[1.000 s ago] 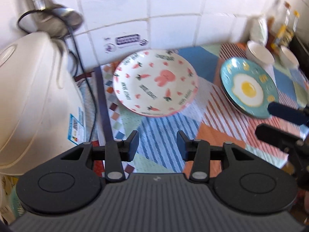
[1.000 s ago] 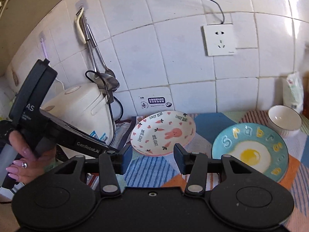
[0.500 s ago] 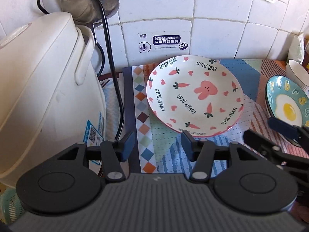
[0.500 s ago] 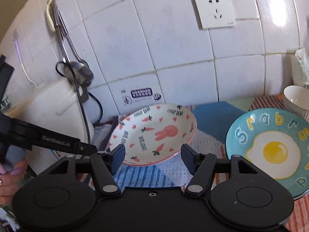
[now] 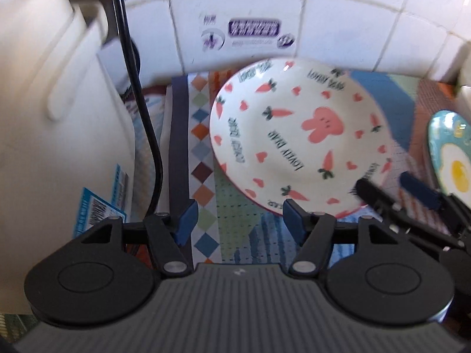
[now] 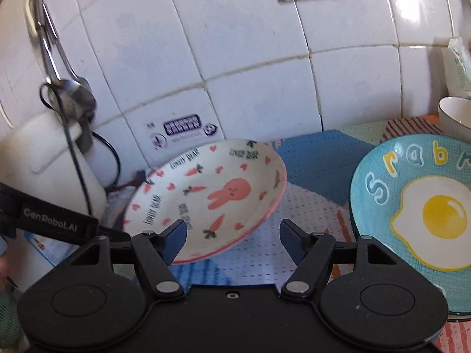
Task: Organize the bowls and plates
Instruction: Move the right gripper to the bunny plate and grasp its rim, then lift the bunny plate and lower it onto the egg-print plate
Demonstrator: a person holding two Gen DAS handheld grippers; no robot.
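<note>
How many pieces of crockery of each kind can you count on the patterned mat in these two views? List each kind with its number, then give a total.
Plates: 2, the rabbit plate and the fried-egg plate; the latter may sit on another, unclear.
Bowls: 1, the white bowl at the right edge.
Total: 3

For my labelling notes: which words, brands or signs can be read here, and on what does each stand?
"LOVELY BEAR": on the rabbit plate, repeated.
"GenRobot.AI": on the left hand-held gripper.
"Srab", then cut off: on the blue egg plate.
Wall sticker: blurred, unreadable.
Rice cooker label: too small to read.
</note>
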